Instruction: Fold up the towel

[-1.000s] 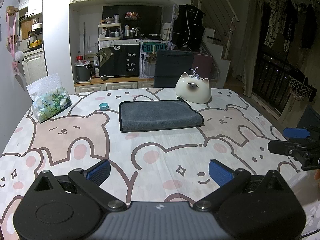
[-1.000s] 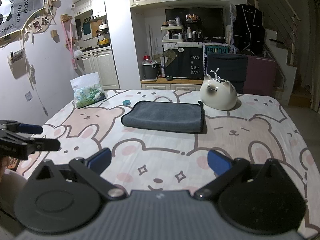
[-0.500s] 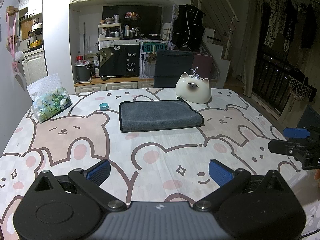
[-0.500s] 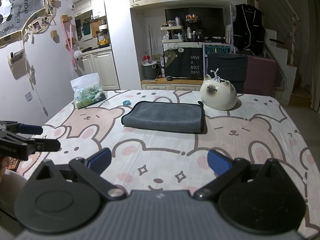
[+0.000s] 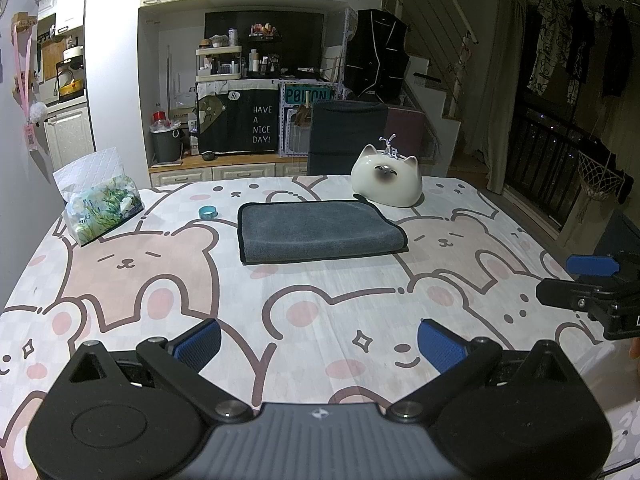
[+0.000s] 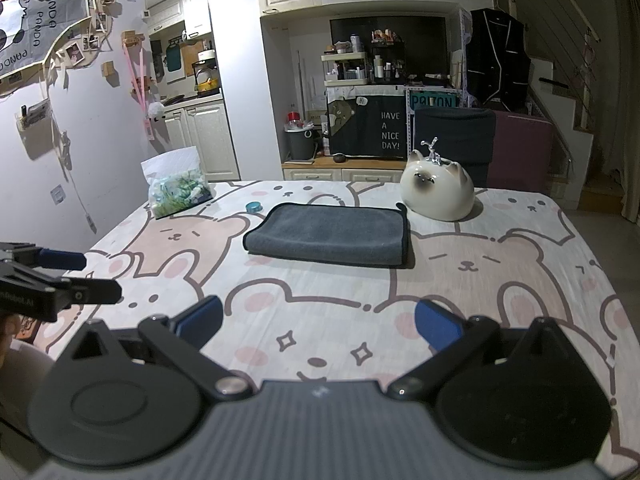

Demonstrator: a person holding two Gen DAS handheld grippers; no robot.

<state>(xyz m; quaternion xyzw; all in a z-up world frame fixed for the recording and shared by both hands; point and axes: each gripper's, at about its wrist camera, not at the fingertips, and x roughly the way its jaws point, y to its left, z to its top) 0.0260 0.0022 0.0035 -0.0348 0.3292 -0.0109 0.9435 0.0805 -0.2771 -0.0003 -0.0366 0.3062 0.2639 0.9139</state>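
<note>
Holding both tools spread and empty: left tool (image 5: 319, 342), right tool (image 6: 318, 322). Towel (image 5: 316, 230) at 12 o'clock on bench (image 5: 320, 304), already folded flat, well apart; task looks nearly complete.

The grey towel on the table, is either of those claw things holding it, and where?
No. The grey towel lies folded on the table, untouched. Left gripper and right gripper are both open, holding nothing.

On the table (image 5: 320, 304) I count one grey towel (image 5: 316, 231), one white cat figure (image 5: 387, 181), one tissue pack (image 5: 99, 209) and one small teal ring (image 5: 207, 212). There are two grippers, the left gripper (image 5: 319, 345) and the right gripper (image 6: 318, 322), each with two blue pads.
</note>
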